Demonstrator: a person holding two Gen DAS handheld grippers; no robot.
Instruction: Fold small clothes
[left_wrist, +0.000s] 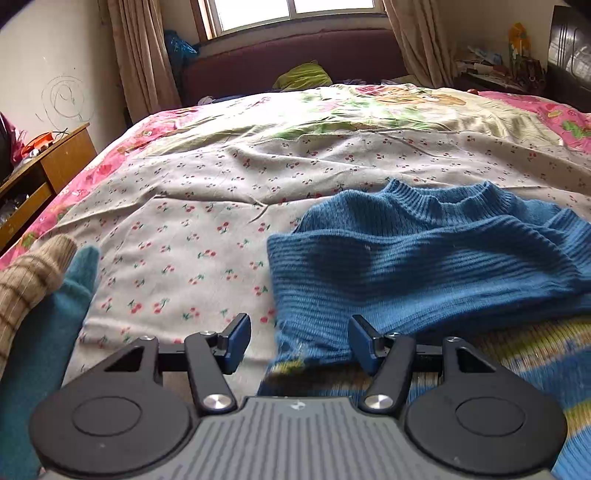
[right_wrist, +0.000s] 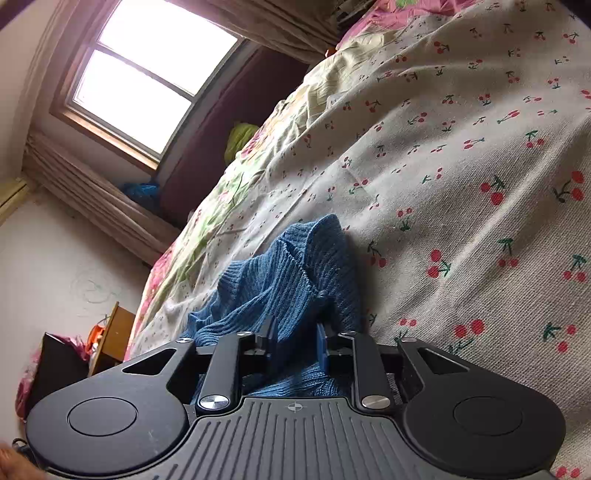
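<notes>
Blue fingers (left_wrist: 239, 341) on the left gripper (left_wrist: 298, 341) are spread wide, with nothing between them but the edge of the blue sweater (left_wrist: 424, 266), which lies on the bed (left_wrist: 184, 206) over a sheet with little cherries. One finger sits over the sheet and the other over the knit, near a stripy yellow and blue cloth (left_wrist: 517, 354) under the sweater. Over on the other side, the right gripper (right_wrist: 295, 349) has its fingers close together with a bunch of sweater between them (I think it is pinching it, since the knit stands up in a hump there). The sweater looks partly folded already, with one part laid across the body below the neck hole. To do this step well, I would grab only the sweater edge and not the stripy cloth, then lift both sides evenly so the fold lands flat. A brown and green thing (left_wrist: 40, 295) sits far left.
</notes>
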